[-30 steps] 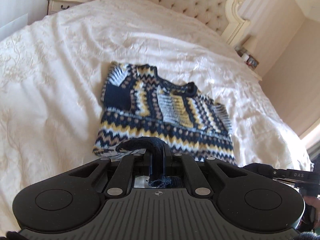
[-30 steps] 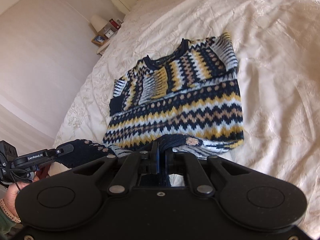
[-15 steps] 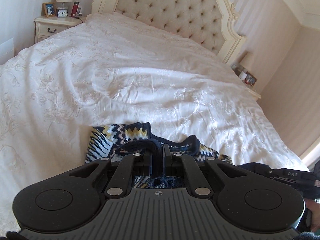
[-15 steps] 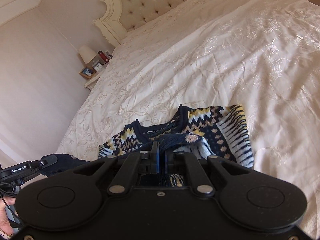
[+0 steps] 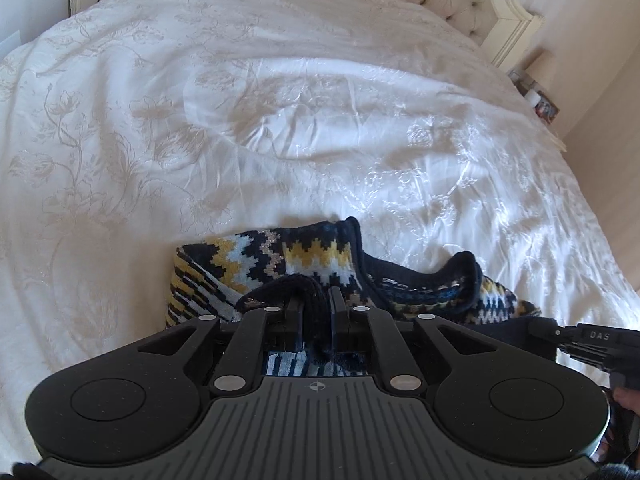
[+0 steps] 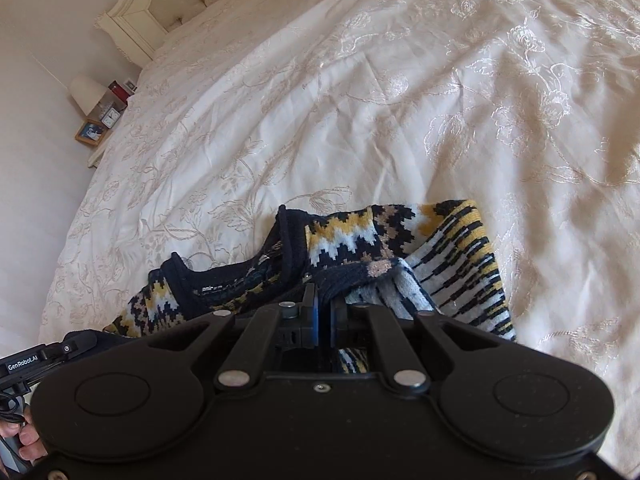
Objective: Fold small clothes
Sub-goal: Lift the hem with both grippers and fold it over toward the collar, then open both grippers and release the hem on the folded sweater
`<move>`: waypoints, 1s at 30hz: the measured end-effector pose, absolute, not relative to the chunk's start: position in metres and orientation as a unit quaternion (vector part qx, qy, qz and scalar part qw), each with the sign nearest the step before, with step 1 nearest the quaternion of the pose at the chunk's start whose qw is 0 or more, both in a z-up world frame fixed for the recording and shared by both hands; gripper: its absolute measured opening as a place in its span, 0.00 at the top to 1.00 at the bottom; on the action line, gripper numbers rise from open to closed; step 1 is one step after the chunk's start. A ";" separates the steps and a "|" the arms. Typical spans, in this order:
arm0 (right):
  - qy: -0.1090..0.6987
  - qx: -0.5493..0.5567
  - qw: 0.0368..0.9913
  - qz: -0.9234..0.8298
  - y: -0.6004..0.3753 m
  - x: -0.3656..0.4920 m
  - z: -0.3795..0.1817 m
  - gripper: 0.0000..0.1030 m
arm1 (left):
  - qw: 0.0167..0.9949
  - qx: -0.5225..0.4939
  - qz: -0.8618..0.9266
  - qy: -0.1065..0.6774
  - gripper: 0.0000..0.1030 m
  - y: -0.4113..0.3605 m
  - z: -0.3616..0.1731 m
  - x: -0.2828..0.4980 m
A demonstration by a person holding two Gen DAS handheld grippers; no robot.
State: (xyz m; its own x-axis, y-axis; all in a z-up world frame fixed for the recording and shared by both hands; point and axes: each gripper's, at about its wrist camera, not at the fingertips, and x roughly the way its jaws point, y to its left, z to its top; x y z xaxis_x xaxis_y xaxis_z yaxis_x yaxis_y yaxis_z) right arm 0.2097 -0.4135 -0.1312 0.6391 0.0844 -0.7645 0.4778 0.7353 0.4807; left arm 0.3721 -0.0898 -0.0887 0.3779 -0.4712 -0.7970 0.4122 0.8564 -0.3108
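Both claws are seen gripping the dark hem of the patterned knit sweater (image 5: 316, 252), which lies on the cream embroidered bedspread (image 5: 280, 112) with its hem brought up to the neckline. In the left view, the left gripper (image 5: 316, 304) is opening, a fold of navy hem still between its pads; the right gripper's (image 5: 592, 340) body is glimpsed at the frame's right edge. In the right view, the right gripper (image 6: 324, 304) is clamped narrowly on the hem, and the striped sleeve (image 6: 460, 264) is shown spread beside it. A lamp (image 6: 86, 92) and picture frame (image 6: 91, 132) are visible only there.
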 end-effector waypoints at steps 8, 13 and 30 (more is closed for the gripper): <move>0.428 0.339 0.826 -0.140 -0.427 0.241 -0.146 0.79 | 0.847 -0.030 -0.212 0.486 0.61 -0.083 -0.090 0.409; 0.430 0.335 0.827 -0.138 -0.432 0.250 -0.149 0.78 | 0.861 0.008 -0.203 0.467 0.58 -0.087 -0.075 0.412; 0.404 0.265 0.862 -0.157 -0.423 0.234 -0.121 0.26 | 0.837 0.075 -0.257 0.478 0.46 -0.120 -0.075 0.350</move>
State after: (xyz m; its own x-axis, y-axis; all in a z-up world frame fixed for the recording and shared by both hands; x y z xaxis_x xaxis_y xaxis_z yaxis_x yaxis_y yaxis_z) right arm 0.2344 -0.4232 -0.1205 0.6247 -0.0575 -0.7788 0.4850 0.8102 0.3292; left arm 0.3500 -0.1201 -0.0749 0.4108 -0.3578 -0.8386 0.5014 0.8569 -0.1200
